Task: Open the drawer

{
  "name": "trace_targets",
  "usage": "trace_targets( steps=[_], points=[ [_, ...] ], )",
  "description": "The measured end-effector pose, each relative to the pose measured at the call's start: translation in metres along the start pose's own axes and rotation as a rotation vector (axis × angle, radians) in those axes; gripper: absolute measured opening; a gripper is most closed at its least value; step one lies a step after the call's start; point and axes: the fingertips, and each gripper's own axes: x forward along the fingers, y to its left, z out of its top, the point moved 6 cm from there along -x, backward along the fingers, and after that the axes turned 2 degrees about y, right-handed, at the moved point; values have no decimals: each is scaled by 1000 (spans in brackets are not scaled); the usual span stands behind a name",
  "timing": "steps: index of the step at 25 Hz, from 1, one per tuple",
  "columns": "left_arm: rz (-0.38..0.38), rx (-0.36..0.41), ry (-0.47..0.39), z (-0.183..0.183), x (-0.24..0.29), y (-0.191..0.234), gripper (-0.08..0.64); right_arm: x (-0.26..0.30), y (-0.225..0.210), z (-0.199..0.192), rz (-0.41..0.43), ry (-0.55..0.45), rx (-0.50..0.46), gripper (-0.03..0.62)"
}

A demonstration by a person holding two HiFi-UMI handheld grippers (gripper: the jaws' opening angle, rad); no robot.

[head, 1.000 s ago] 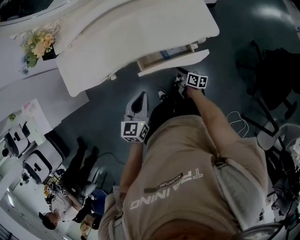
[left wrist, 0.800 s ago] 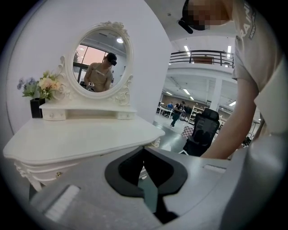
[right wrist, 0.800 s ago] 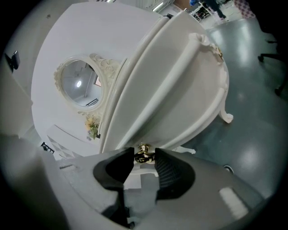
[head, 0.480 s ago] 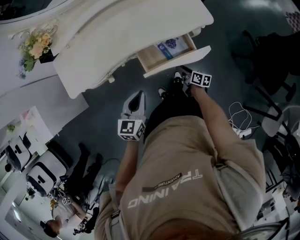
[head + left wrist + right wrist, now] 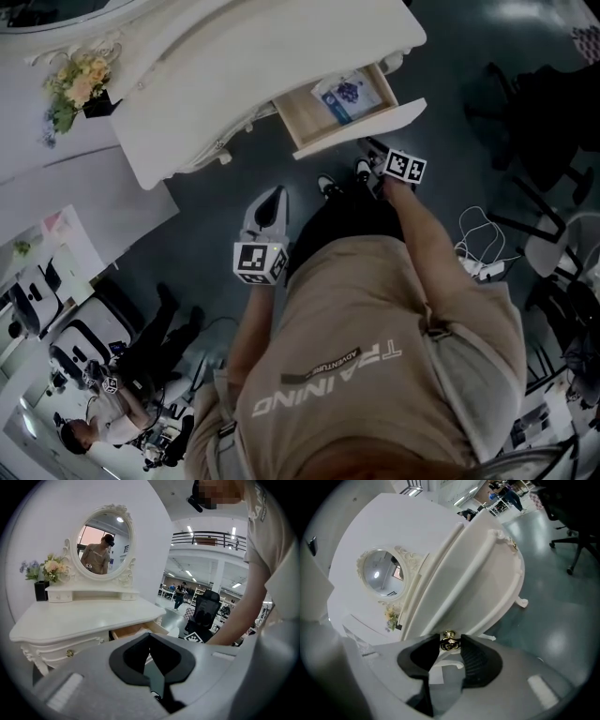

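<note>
The white dressing table (image 5: 234, 75) has its right-hand drawer (image 5: 323, 128) pulled out, showing a wooden bottom and a blue-and-white packet (image 5: 349, 94) inside. My right gripper (image 5: 373, 148) reaches to the white drawer front (image 5: 380, 120). In the right gripper view its jaws (image 5: 450, 644) are shut on the gold drawer knob (image 5: 449, 641). My left gripper (image 5: 274, 199) hangs free over the dark floor, left of the drawer, holding nothing. In the left gripper view its tips (image 5: 150, 634) meet, and the drawer (image 5: 133, 631) shows just beyond them.
An oval mirror (image 5: 103, 543) and a flower vase (image 5: 80, 84) stand on the table top. Black office chairs (image 5: 553, 122) sit at the right, with cables and a power strip (image 5: 478, 262) on the floor. Other people and desks are at lower left (image 5: 103, 422).
The drawer has slid further out of the table, showing more of its inside. My right gripper came back with the knob; the left gripper drifted slightly the same way.
</note>
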Motion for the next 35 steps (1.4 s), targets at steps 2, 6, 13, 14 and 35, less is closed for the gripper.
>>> trace_targets(
  steps=[2,6,13,14,35],
  points=[
    [1,-11,-11,2,1,-8,-2,-7,-3,-2,11,18,-12,143],
    [10,-13,-11,-2,6,-20,-2,-15,-7,-7,26,35,-14,143],
    [13,-25,1,-10,4,-40,-2,-31,-11,-20,22,38,30,143],
    [16,-26,0,-10,4,-41,-2,-32,-12,-20,22,32,36,143],
    [19,-51,-53,-7,2,-57,-2,-86,11,-30,123,189,-64,140]
  ],
)
